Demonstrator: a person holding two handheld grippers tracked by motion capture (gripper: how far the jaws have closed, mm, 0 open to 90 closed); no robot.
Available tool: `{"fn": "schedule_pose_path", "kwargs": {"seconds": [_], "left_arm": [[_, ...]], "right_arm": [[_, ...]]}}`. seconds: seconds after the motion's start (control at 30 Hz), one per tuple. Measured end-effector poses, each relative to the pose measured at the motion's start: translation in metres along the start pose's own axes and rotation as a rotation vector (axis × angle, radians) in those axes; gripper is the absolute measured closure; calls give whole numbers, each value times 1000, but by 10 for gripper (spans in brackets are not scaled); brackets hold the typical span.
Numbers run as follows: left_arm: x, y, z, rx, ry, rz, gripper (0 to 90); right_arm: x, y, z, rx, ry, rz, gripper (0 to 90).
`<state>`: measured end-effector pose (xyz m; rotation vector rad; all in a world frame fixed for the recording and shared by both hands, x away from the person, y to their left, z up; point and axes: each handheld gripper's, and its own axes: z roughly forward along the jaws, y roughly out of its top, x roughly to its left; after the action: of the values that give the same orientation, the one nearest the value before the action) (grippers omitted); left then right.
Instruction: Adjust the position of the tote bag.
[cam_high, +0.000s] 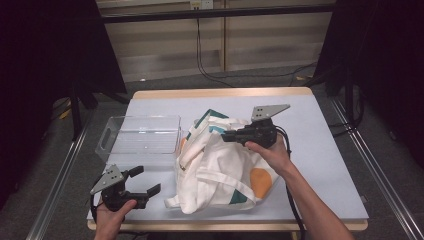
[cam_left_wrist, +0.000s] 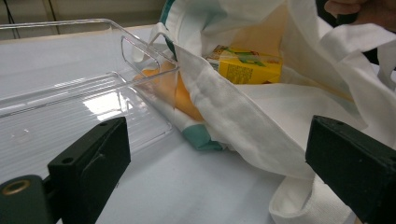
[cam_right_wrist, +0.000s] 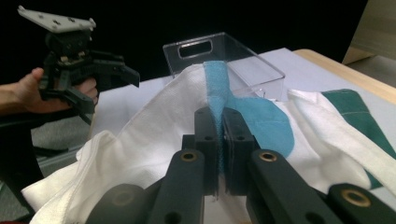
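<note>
On the desk (cam_high: 320, 150), just right of the clear plastic bin (cam_high: 142, 135), the white tote bag (cam_high: 220, 170) is lying slumped, and I am pinching its upper edge with my right gripper (cam_right_wrist: 218, 140). Those jaws are standing all but closed, with only the fold of teal and white cloth sandwiched between them, and I am holding that edge up so the bag's mouth is gaping toward the bin. My left gripper (cam_high: 142, 182) is hovering near the front left corner of the desk, jaws spread wide and holding nothing, aimed at the open mouth.

As I judge it, the job is emptying the bag into the bin, and it is barely under way: the bin is sitting bare, while a yellow carton (cam_left_wrist: 250, 67) is lying inside the bag, visible through the opening in the left gripper view. An orange shape is showing beside it, though I cannot tell whether that is an object or a patch printed on the cloth. Opening the bag is done; reaching in, taking hold of the carton and setting it in the bin are all left.

The bag's long axis is running roughly from the near edge of the desk away toward the far side, with the loose handles trailing at the near end. The carton is lying on its side, long axis across the mouth.
</note>
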<state>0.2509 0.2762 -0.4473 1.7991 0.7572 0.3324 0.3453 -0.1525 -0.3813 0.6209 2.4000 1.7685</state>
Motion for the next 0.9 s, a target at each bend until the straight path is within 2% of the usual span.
{"fn": "schedule_pose_path", "kwargs": {"seconds": [0.07, 0.13, 0.23, 0.27, 0.37, 0.4, 0.43, 0.47, 0.5, 0.53, 0.6, 0.63, 0.67, 0.7, 0.77, 0.8, 0.87, 0.9], "left_arm": [[-1, 0, 0, 3, 6, 1, 65], [-1, 1, 1, -7, -15, 6, 65], [-3, 2, 1, -4, -4, 2, 73], [-3, 2, 2, -7, -18, -4, 79], [-6, 3, 3, -8, -27, -3, 89], [-8, 4, 5, -20, -43, -10, 95], [-8, 4, 4, -3, -48, 7, 112], [-9, 4, 6, -8, -54, 9, 133], [-10, 5, 6, 3, -45, 19, 136], [-10, 5, 8, -10, -55, 9, 138], [-10, 6, 9, -2, -44, 19, 154], [-12, 6, 10, -4, -26, 8, 154], [-11, 7, 10, 0, -31, 17, 154], [-12, 8, 11, -13, -32, 8, 157], [-12, 11, 12, -6, -23, 34, 193], [-12, 12, 13, -12, -42, 33, 204], [-14, 15, 14, -19, -39, 28, 242], [-13, 16, 15, -23, -58, 29, 254]], "right_arm": [[1, -1, -7, -16, -8, 2, 869], [2, -2, -12, -24, -14, 2, 869], [3, -3, -18, -36, -17, 0, 871], [4, -3, -20, -37, -19, -2, 871], [5, -5, -27, -41, -29, -4, 871], [6, -6, -29, -43, -32, -7, 871], [6, -6, -31, -49, -36, -6, 871], [6, -7, -34, -51, -41, -6, 871], [6, -7, -36, -53, -45, -5, 872], [6, -8, -38, -55, -49, -4, 872], [6, -9, -43, -57, -53, -8, 872], [6, -9, -46, -58, -59, -7, 872], [6, -9, -48, -63, -60, -9, 872], [6, -10, -51, -64, -63, -9, 872], [6, -11, -56, -61, -73, -9, 873], [6, -12, -59, -55, -84, -12, 874], [7, -15, -64, -54, -89, -7, 874], [8, -17, -66, -50, -96, -10, 875]]}}
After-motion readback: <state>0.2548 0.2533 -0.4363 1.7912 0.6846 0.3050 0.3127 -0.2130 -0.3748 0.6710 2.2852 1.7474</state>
